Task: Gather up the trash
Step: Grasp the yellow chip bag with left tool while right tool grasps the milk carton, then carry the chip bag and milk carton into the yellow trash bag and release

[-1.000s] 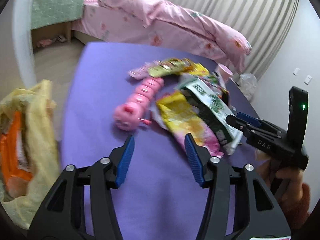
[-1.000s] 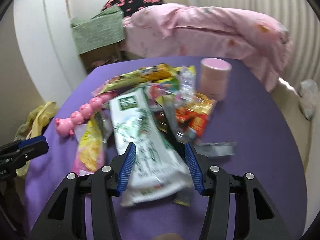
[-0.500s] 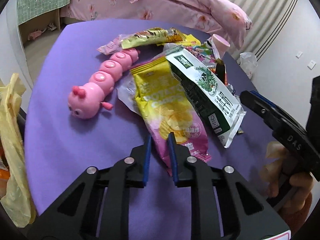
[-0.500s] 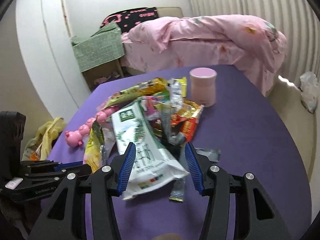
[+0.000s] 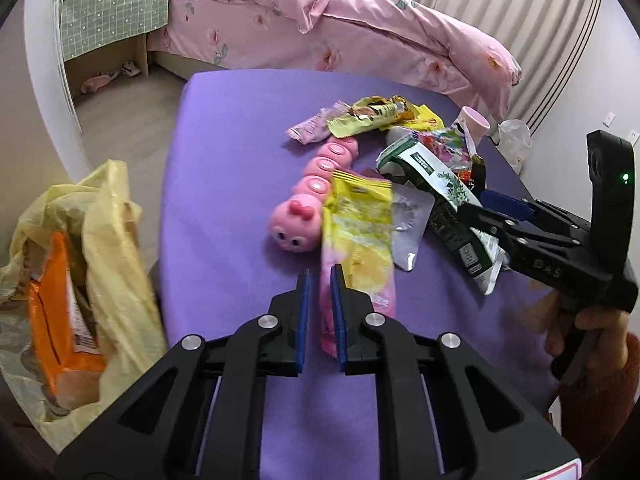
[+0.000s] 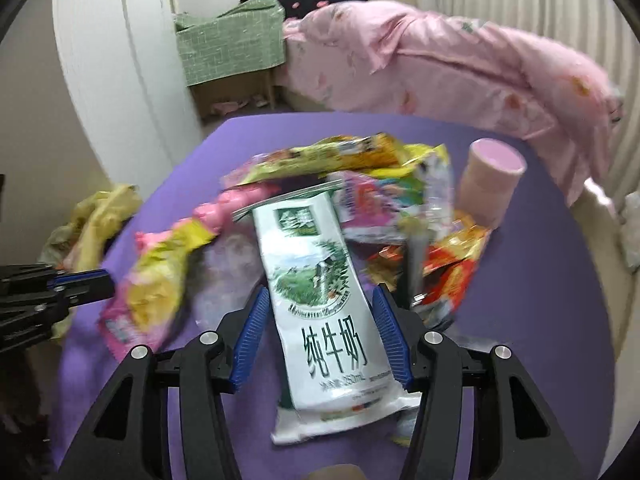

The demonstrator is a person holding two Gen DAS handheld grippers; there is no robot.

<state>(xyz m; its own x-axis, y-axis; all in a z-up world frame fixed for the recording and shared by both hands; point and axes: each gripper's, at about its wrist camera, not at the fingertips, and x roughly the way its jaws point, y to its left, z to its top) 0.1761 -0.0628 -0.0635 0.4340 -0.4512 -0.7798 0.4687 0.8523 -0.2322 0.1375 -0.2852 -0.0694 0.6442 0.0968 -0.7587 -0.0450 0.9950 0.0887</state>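
The left gripper is closing its fingers on the yellow chip bag, pinching its near end so it can go into the yellow trash bag at nine o'clock. The right gripper is opening its spread fingers around the white milk pouch on the purple table, not squeezing yet.

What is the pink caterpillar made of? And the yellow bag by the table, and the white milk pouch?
The pink caterpillar looks like hard, smooth plastic: rounded moulded segments with a soft shine. The yellow bag seems thin plastic film, crumpled and slightly see-through. The white milk pouch looks like soft printed film, probably plastic or laminate: it bends and wrinkles at its end.
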